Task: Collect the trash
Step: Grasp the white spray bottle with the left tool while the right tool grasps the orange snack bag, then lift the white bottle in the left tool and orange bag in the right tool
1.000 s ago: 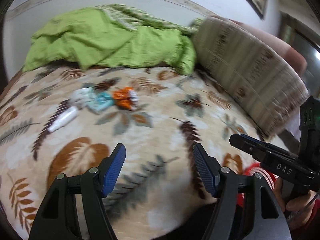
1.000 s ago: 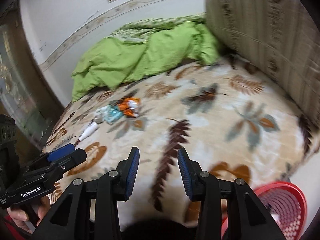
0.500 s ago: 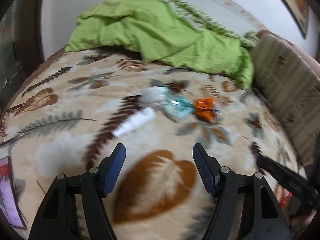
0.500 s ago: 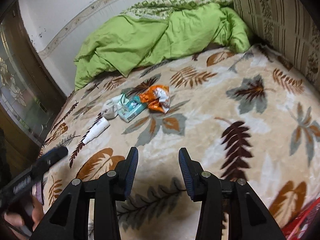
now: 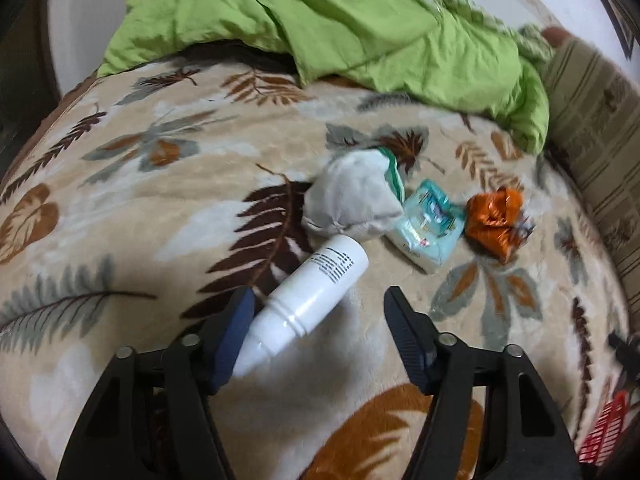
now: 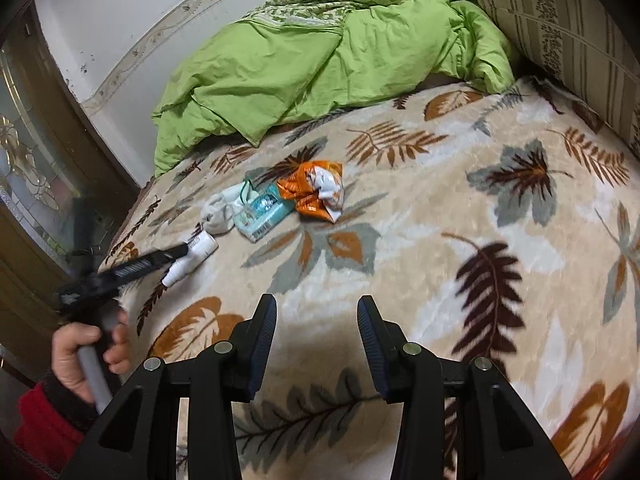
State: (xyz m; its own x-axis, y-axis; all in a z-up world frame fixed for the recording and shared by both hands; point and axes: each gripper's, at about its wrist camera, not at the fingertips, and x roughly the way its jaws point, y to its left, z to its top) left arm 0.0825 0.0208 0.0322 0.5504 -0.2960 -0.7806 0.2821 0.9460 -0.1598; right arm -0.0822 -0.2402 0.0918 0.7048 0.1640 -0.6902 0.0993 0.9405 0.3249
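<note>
A white plastic bottle [image 5: 308, 300] lies on the leaf-patterned blanket [image 5: 168, 208]. My left gripper [image 5: 318, 320] is open with its jaws on either side of the bottle's neck end, the bottle close to the left finger. Beyond it lie a crumpled white wad [image 5: 352, 196], a teal packet [image 5: 430, 226] and an orange wrapper [image 5: 494, 224]. In the right wrist view the same bottle [image 6: 192, 258], wad [image 6: 220, 210], teal packet [image 6: 262, 210] and orange wrapper [image 6: 318, 190] show at left centre. My right gripper [image 6: 316, 330] is open and empty over the blanket.
A green duvet [image 5: 340, 20] is heaped at the back of the bed. A striped cushion [image 6: 568, 36] stands along the right side. A red basket [image 5: 604, 428] shows at the lower right edge. A wooden glass-panelled door [image 6: 28, 168] is on the left.
My left gripper moved forward and down to the white bottle, which now lies between its jaws. My right gripper moved a little forward and stayed open.
</note>
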